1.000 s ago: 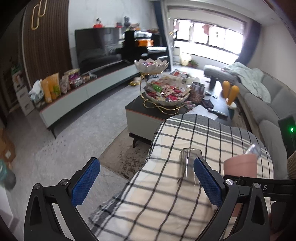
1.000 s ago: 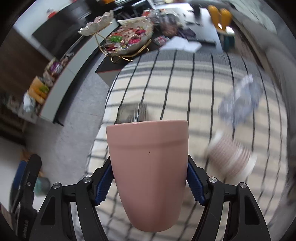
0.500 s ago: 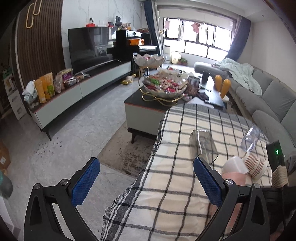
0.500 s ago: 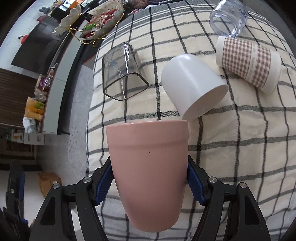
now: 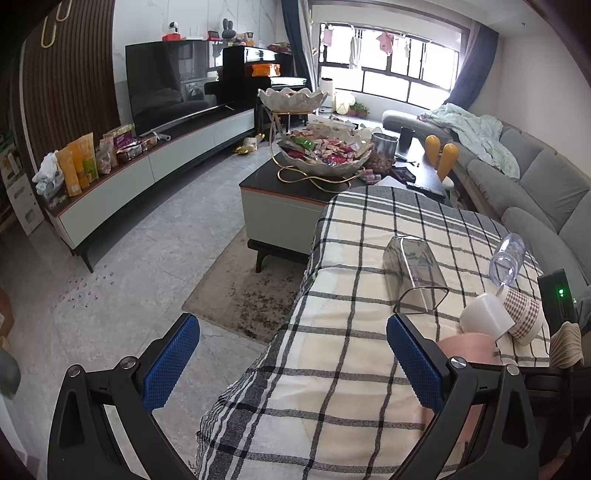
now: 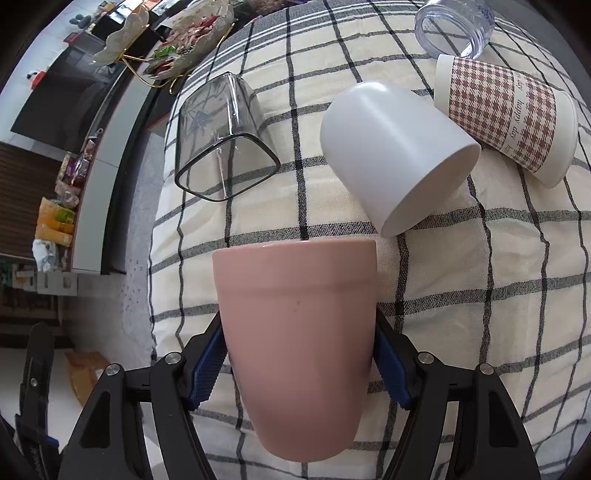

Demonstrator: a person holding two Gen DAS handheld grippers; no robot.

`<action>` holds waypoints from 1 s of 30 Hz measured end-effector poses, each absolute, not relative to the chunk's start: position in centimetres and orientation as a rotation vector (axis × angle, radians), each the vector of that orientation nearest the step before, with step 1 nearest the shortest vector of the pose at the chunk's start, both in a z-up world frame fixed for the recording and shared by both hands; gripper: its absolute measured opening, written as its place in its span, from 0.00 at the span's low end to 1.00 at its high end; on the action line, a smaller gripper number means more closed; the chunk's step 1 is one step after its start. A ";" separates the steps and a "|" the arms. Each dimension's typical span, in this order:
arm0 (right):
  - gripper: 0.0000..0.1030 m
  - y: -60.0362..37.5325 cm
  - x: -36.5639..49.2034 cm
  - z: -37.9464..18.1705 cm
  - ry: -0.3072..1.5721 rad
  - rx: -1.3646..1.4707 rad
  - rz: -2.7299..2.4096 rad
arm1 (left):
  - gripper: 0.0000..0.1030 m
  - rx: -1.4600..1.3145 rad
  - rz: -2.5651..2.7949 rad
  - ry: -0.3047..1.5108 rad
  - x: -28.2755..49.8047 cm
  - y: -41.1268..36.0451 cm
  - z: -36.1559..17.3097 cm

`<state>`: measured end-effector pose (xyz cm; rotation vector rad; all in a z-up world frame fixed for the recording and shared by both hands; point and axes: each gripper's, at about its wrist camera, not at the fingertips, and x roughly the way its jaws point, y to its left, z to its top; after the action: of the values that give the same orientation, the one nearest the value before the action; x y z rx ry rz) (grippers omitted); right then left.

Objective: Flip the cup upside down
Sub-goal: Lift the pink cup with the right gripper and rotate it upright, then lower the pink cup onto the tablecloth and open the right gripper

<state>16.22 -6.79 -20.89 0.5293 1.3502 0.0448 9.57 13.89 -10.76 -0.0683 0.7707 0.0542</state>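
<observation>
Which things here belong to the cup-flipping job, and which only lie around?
Job:
pink cup, clamped in right gripper
checked cloth

Lying about:
white cup
smoky clear cup
houndstooth cup
clear jar
left gripper, open

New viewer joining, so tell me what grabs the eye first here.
The pink cup fills the right wrist view, clamped in the right gripper. Beyond it the white cup, clear square cup and houndstooth cup lie tipped on the checked cloth.
</observation>
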 end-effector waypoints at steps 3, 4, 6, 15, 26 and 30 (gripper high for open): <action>0.77 -7.4 15.1 -20.0 1.322 0.526 0.049 | 1.00 -0.067 0.048 0.768 9.3 13.6 -10.3; 0.78 -7.5 14.9 -19.6 1.315 0.528 0.050 | 1.00 -0.068 0.047 0.767 9.2 13.5 -10.1; 0.78 -7.8 14.4 -18.9 1.299 0.532 0.057 | 1.00 -0.069 0.036 0.764 8.9 13.1 -9.8; 0.79 -12.0 8.6 -13.7 1.129 0.454 -0.037 | 1.00 -0.058 -0.115 0.709 5.9 9.0 -9.6; 0.90 -16.0 1.3 -8.4 0.794 0.203 -0.236 | 1.00 -0.039 -0.234 0.581 2.7 3.0 -12.6; 0.92 -17.0 0.4 -8.2 0.716 0.149 -0.271 | 1.00 0.046 -0.185 0.575 2.9 1.0 -14.4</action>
<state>0.45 -16.98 -8.25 0.1490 0.7163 -0.2709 2.93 0.96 -14.43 0.0455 0.5755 -0.1848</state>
